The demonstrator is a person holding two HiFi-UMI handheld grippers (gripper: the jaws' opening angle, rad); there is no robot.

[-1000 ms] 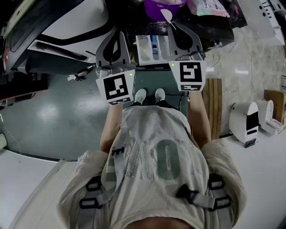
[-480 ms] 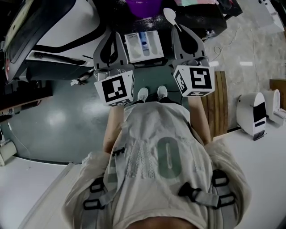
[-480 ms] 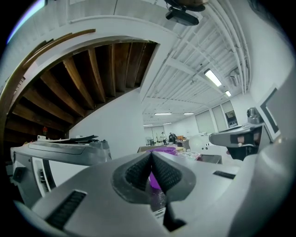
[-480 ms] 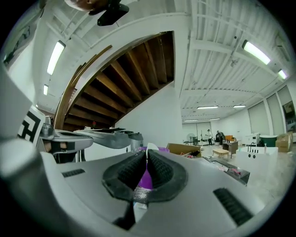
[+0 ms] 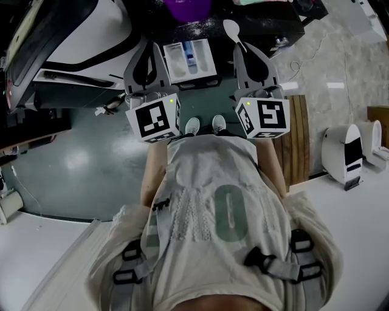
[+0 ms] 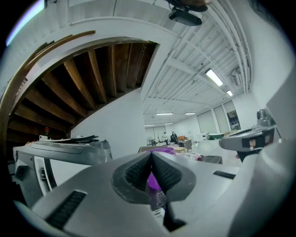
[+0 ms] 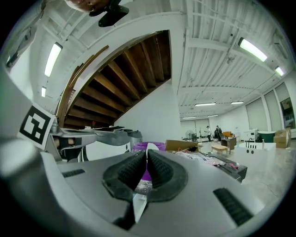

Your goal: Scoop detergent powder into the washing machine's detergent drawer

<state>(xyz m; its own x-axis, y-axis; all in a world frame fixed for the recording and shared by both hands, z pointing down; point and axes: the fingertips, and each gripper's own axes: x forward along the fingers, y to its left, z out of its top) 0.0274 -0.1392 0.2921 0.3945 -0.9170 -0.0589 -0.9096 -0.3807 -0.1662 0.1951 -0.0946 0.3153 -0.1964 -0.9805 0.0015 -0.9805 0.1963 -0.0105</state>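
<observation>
The white detergent drawer [image 5: 189, 58] stands pulled out from the washing machine [image 5: 85, 42], straight ahead of me. Beyond it, a purple bowl [image 5: 185, 7] rests on a dark top dusted with powder. My right gripper [image 5: 240, 44] is shut on a white spoon [image 5: 231, 27], whose bowl points forward, to the right of the drawer and the purple bowl. In the right gripper view the spoon [image 7: 138, 203] runs between the closed pads with the purple bowl [image 7: 157, 147] behind. My left gripper [image 5: 154, 46] is shut and empty, just left of the drawer; its pads [image 6: 138, 172] meet.
The open washer door [image 5: 36, 36] fills the left. A wooden slat board [image 5: 296, 140] lies on the floor at right, with a white appliance [image 5: 343, 155] beside it. Bags and clutter [image 5: 267, 3] sit on the dark top by the purple bowl.
The right gripper and its spoon have shifted to the right, away from the purple bowl's rim. The left gripper stays beside the drawer. The head view has drifted slightly.
</observation>
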